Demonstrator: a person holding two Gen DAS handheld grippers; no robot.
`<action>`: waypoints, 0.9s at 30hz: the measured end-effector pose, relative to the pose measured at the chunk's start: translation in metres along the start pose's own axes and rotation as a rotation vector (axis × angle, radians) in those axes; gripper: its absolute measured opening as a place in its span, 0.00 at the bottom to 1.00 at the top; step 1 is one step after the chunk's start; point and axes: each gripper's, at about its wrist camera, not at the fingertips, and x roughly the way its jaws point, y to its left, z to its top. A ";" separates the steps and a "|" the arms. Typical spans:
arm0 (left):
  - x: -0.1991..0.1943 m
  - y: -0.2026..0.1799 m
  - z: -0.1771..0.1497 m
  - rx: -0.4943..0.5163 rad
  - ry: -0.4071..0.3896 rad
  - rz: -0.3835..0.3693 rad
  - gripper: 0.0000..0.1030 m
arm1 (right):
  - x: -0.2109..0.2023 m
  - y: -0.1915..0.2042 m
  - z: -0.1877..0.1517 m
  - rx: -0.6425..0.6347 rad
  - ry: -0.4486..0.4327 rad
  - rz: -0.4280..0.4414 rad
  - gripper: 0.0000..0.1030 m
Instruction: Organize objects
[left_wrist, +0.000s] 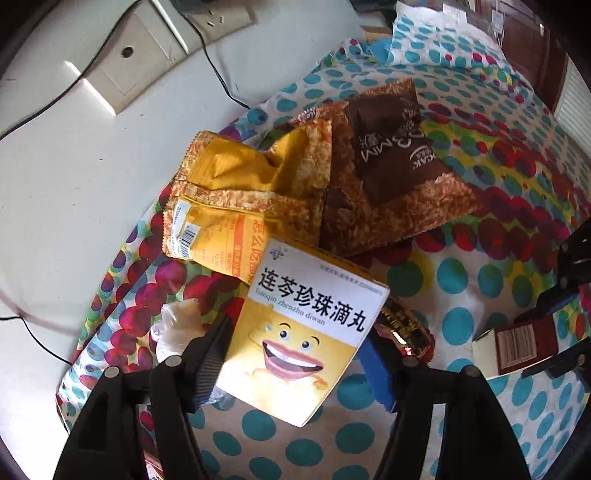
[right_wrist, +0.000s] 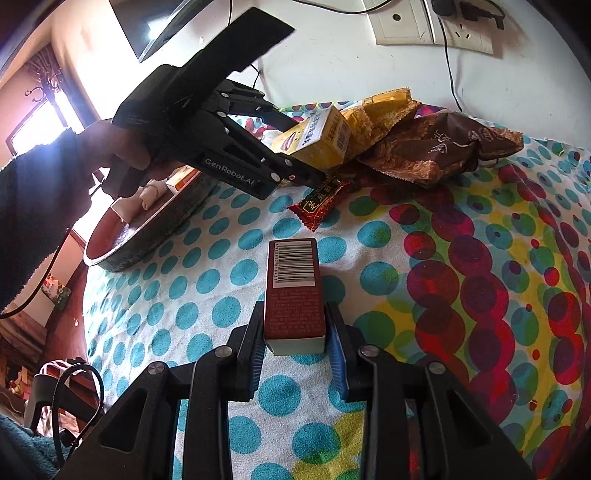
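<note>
Left gripper (left_wrist: 295, 354): fingers spread wide either side of the yellow medicine box (left_wrist: 306, 332), which lies propped against the snack packets (left_wrist: 258, 184) on the dotted cloth (left_wrist: 461, 288). Right gripper (right_wrist: 298, 350): fingers pinching the dark red box (right_wrist: 293, 291) just above the cloth.

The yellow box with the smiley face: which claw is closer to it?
Left. The left claw sits open around the yellow box, one finger on each side. The right claw is off to the side, shut on a dark red box.

Terry cloth (right_wrist: 369, 236), glossy foil packets (left_wrist: 388, 173), prob. cardboard box (left_wrist: 306, 332)
</note>
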 end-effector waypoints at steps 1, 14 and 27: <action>-0.008 0.001 -0.003 -0.030 -0.028 -0.006 0.63 | 0.000 0.000 0.000 0.000 0.000 -0.001 0.28; -0.079 -0.013 -0.080 -0.500 -0.149 0.166 0.63 | -0.005 0.015 -0.002 -0.063 -0.027 -0.176 0.29; -0.145 0.001 -0.168 -0.830 -0.236 0.397 0.63 | -0.011 0.018 -0.002 -0.062 -0.073 -0.341 0.27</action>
